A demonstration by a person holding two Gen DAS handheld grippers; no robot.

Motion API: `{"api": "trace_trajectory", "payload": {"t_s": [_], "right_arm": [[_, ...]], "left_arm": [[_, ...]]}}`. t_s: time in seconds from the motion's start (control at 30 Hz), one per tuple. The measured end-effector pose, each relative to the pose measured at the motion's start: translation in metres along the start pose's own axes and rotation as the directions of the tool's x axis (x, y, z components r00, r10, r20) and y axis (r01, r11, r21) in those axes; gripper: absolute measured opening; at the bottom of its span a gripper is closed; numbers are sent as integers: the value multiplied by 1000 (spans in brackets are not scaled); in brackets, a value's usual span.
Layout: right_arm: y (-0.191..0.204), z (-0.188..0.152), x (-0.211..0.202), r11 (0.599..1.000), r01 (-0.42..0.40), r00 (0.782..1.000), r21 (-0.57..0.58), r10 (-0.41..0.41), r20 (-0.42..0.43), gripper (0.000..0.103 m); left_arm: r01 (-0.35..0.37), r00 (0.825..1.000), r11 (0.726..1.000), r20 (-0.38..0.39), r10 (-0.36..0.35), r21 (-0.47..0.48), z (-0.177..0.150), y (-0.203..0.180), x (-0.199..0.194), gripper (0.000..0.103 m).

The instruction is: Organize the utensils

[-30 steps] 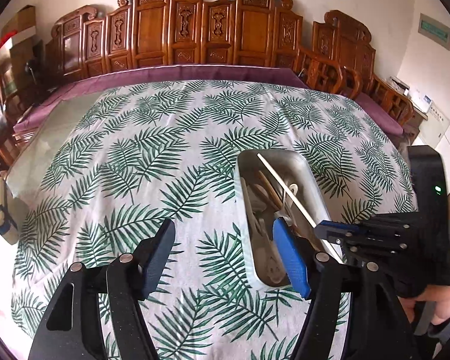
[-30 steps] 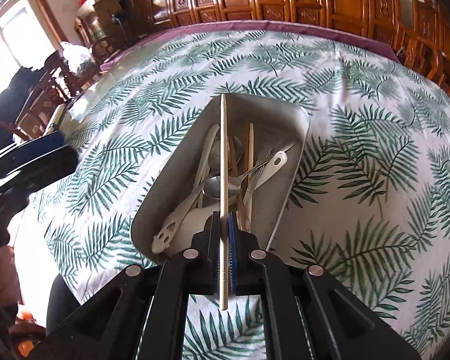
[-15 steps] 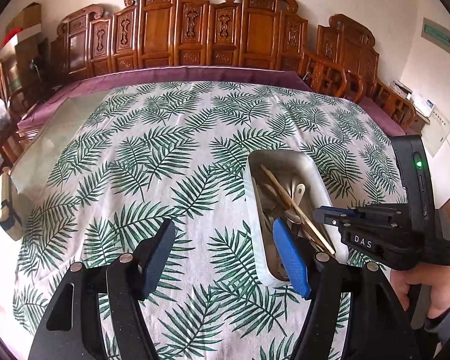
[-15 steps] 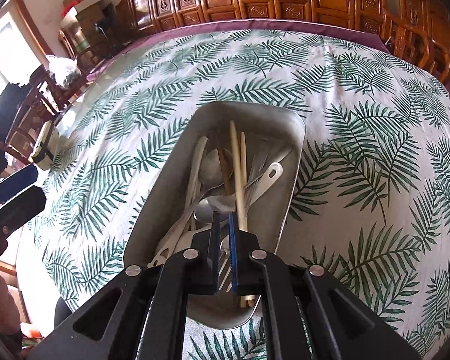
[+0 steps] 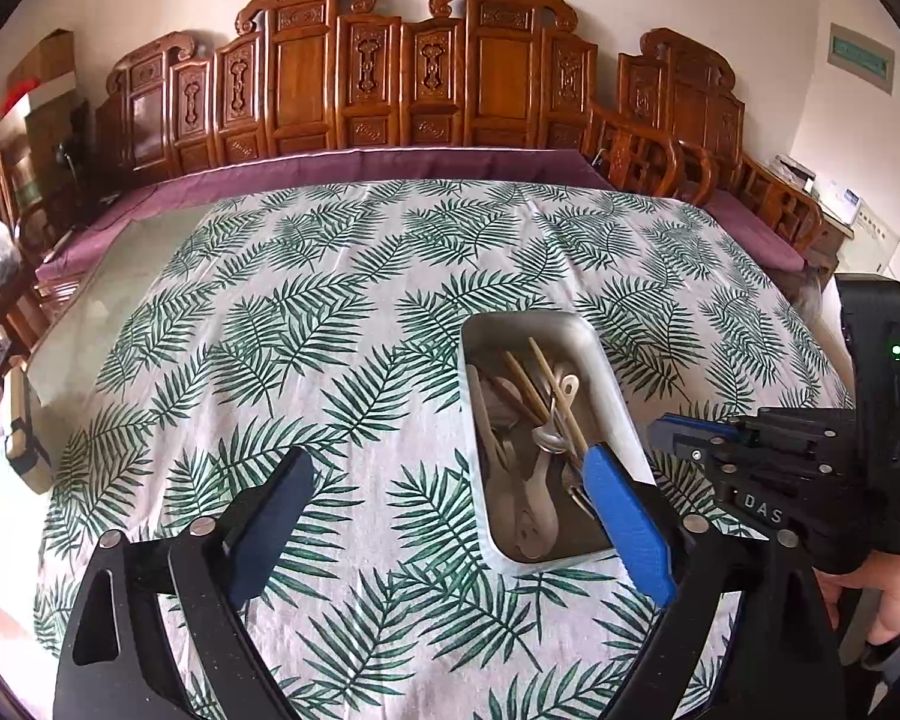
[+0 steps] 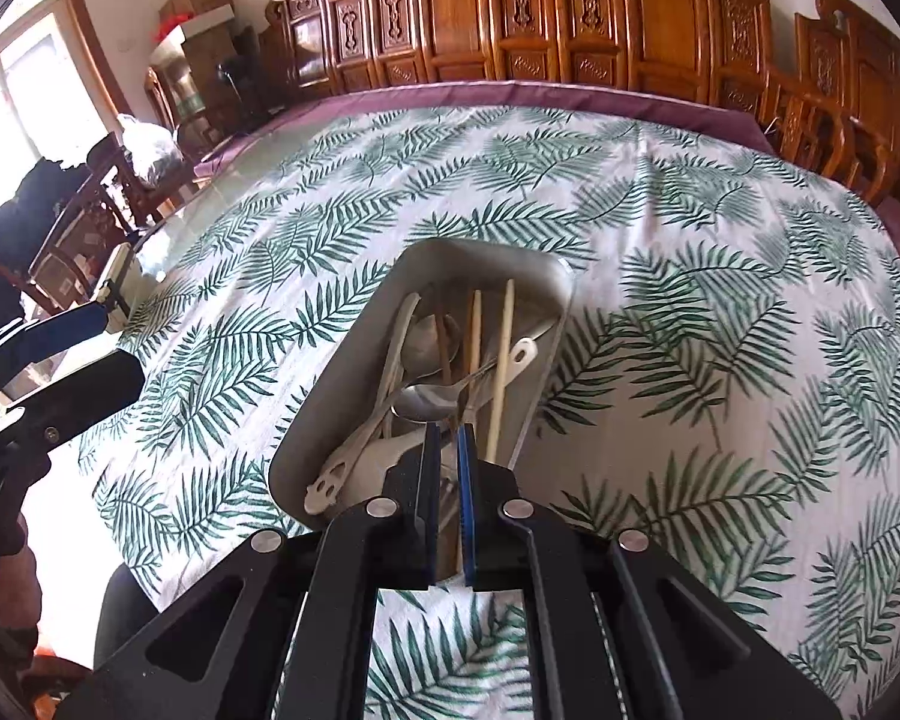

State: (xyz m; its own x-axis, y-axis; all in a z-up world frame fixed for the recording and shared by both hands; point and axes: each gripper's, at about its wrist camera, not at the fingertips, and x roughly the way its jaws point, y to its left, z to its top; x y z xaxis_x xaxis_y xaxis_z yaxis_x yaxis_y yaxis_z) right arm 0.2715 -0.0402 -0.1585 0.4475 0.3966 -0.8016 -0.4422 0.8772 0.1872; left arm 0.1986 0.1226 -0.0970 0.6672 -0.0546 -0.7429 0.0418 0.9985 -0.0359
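A metal tray (image 5: 603,372) (image 6: 342,384) sits on the leaf-print tablecloth and holds several utensils: wooden chopsticks (image 5: 555,390) (image 6: 501,360), a metal spoon (image 6: 429,399) and pale plastic spoons (image 6: 354,456). My left gripper (image 5: 450,510) is open and empty, low over the cloth left of the tray, its right finger at the tray's near right corner. My right gripper (image 6: 447,450) hovers just over the tray's near end, jaws slightly parted and holding nothing; it also shows in the left wrist view (image 5: 678,435), right of the tray.
Carved wooden chairs (image 5: 390,84) line the far side of the table. A purple cloth edge (image 5: 390,165) borders the tablecloth. A small box (image 5: 21,438) lies at the table's left edge. Wide bare tablecloth (image 5: 270,312) lies left of and beyond the tray.
My right gripper lowered the chopstick into the tray and let it go; its jaws have parted a little and drawn back. The left gripper stayed open and shifted slightly.
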Motion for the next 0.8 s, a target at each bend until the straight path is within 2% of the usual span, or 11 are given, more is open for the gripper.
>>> {"api": "trace_trajectory", "payload": {"t_s": [0.07,0.13,0.2,0.27,0.3,0.37,0.47,0.6,0.8], "right_arm": [[-5,-3,-8,1000,0,1000,4,0,10,7],[-8,-5,-14,1000,5,1000,6,-5,17,9],[-12,-8,-20,1000,12,1000,7,-12,26,25],[-15,-11,-27,1000,26,999,12,-26,40,48],[-17,-13,-31,999,34,998,16,-35,47,53],[-23,-18,-39,998,61,996,22,-62,59,74],[-29,-26,-53,995,94,992,27,-95,82,91],[-36,-40,-75,993,116,986,30,-119,118,100],[-43,-64,-111,987,155,971,40,-159,176,100]], "left_arm": [[0,1000,1000,4,0,5,-1,-5,-2,95],[4,1000,1000,3,-4,7,-1,-11,-5,95],[7,1000,1000,-1,-7,10,-2,-15,-7,95],[2,1000,1000,-3,-2,19,-3,-21,-10,95],[1,1000,1000,-4,-1,22,-3,-23,-11,95],[-2,1000,1000,-5,2,27,-5,-29,-16,95],[-10,1000,1000,-8,11,25,-9,-37,-22,95],[-21,1000,999,-2,21,34,-17,-50,-31,95],[-37,999,999,5,36,37,-34,-70,-44,95]]}}
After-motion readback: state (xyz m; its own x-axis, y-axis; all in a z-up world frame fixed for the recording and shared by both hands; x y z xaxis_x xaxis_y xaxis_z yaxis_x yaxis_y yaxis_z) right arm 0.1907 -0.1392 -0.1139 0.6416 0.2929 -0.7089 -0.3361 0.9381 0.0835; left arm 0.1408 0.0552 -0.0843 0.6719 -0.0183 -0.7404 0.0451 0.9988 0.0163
